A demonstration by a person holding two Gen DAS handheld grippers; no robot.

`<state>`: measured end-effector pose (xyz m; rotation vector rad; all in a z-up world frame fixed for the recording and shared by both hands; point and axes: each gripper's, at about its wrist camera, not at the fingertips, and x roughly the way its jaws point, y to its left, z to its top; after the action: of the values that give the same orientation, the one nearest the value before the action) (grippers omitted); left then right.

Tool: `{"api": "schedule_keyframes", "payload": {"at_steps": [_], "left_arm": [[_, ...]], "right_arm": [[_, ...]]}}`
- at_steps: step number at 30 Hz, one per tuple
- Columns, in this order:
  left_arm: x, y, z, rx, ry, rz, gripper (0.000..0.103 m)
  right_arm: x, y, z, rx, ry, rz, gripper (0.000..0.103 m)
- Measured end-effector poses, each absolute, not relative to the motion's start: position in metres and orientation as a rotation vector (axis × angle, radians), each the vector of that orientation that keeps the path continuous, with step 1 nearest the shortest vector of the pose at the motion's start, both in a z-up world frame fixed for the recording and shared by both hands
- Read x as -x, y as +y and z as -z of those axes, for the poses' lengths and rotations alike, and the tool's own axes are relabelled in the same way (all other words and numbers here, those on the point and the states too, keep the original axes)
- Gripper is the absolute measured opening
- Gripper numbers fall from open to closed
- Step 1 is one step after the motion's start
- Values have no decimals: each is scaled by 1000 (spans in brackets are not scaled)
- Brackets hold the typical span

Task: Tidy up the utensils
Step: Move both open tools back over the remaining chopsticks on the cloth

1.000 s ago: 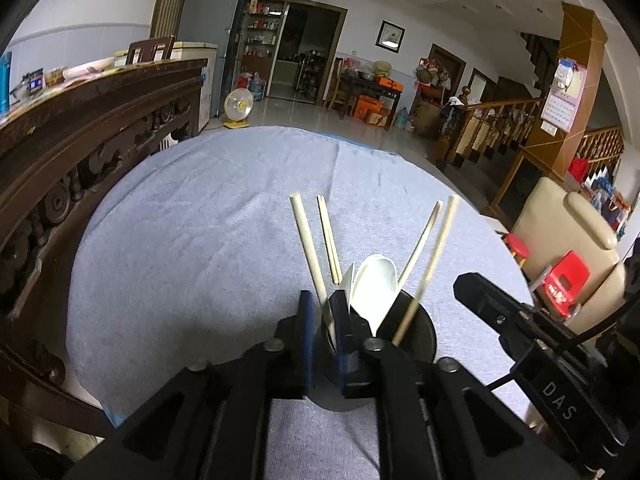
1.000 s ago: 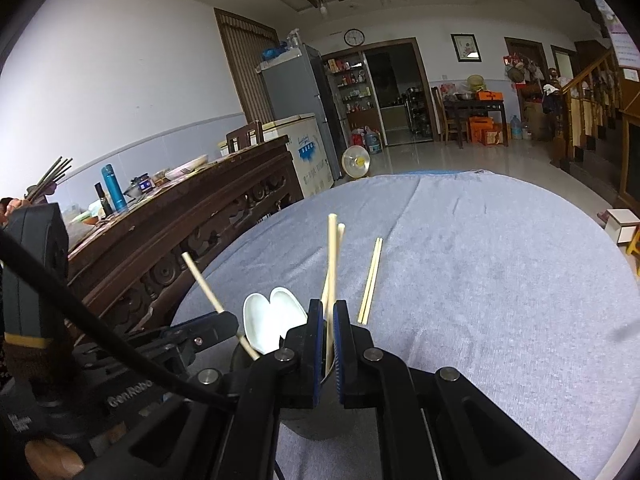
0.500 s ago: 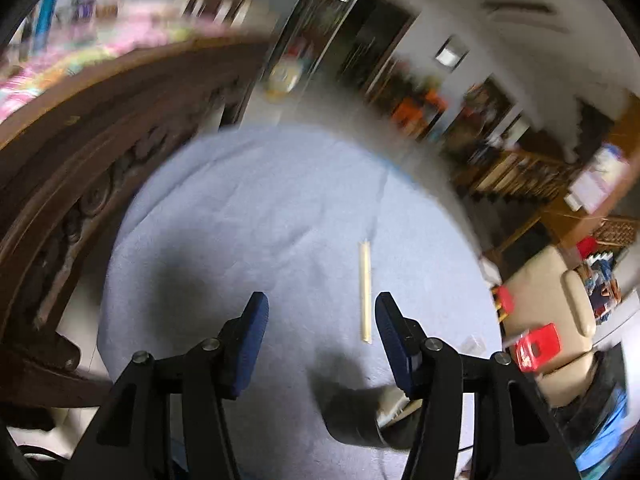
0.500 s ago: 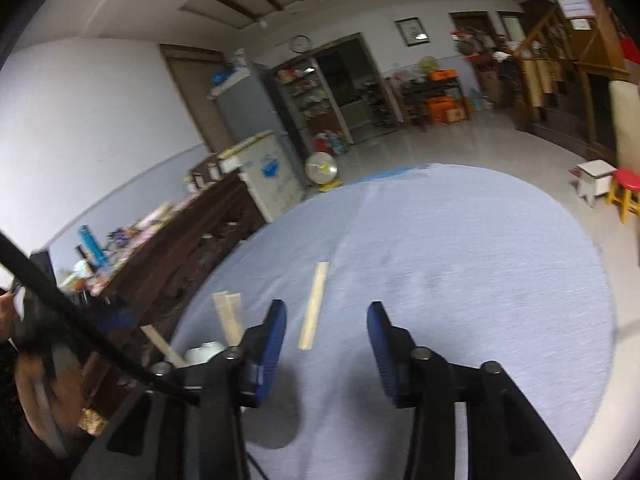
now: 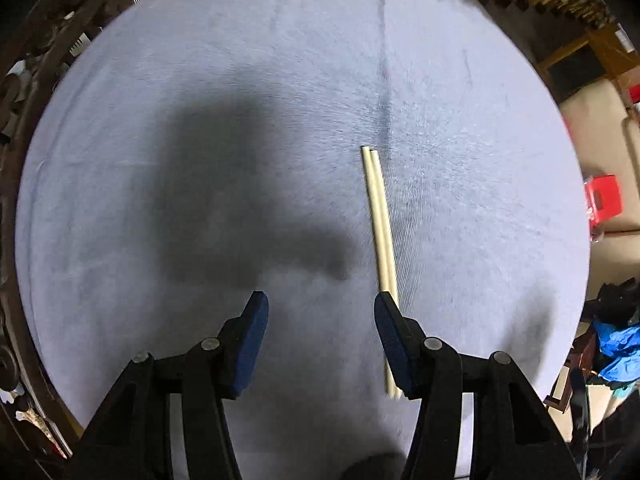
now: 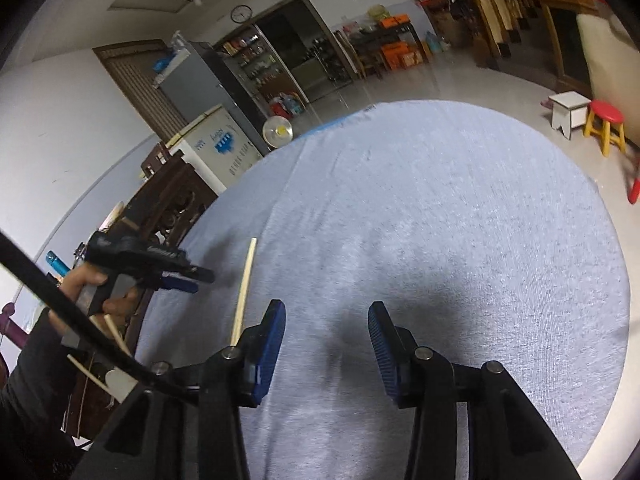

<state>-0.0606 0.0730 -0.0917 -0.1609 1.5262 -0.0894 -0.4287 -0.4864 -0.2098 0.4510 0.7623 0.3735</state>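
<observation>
Chopsticks (image 5: 380,224): one pale pair, lying side by side and touching on the grey cloth (image 5: 200,80) of a round table, pointing away from the camera; near end hidden behind the right-hand finger (image 5: 394,340) of the left gripper (image 5: 320,312). Left gripper: points straight down at the cloth, jaws just opened and now spread, nothing between the blue pads, bare cloth and a dark shadow below. Right gripper (image 6: 326,320): angled down over the same cloth, jaws likewise just opened and spread, nothing pinched. Same pair in the right view (image 6: 245,290): seen as a single pale stick, just left of the left-hand finger (image 6: 268,344), apart from it. Hand (image 6: 86,284): at the left edge of the right view, holding the left gripper's black body. Further sticks (image 6: 100,364): pale, below that hand, with a white piece (image 6: 118,382), possibly a spoon; blurred and partly hidden by a black cable (image 6: 60,312). Background: dark carved wooden furniture (image 6: 168,200), red stool (image 6: 606,124).
</observation>
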Motion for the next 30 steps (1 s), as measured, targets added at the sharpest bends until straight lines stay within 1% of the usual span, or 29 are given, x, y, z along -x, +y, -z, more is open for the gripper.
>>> {"api": "schedule_keyframes", "payload": {"at_steps": [8,10,19,20,21,22,23,24,25,30], "left_arm": [[35,48,112,87,1571,58,55],[32,46,117,87,1579,44,57],[27,42,122,51,1600,4,56],[24,43,122,45,1603,3,52],[22,41,122,32,1603,0,44],[21,36,123,17,1606,-1,40],[18,31,122,8,1610,7,24],[17,27,122,5,1616,18,12],[15,23,123,3,1624,32,10],[6,23,126,32,1636,63,9]], "right_arm": [[423,-488,212,-469,768,-382,46],[423,-485,212,-471,767,-389,46],[424,-488,210,-470,776,-380,46],[424,-488,210,-468,778,-381,46],[424,-487,210,-463,781,-382,46],[423,-486,210,-458,782,-384,46],[423,-485,209,-454,783,-385,46],[422,-485,209,-450,786,-386,46],[420,-483,208,-443,792,-385,46],[412,-481,202,-415,802,-389,46]]}}
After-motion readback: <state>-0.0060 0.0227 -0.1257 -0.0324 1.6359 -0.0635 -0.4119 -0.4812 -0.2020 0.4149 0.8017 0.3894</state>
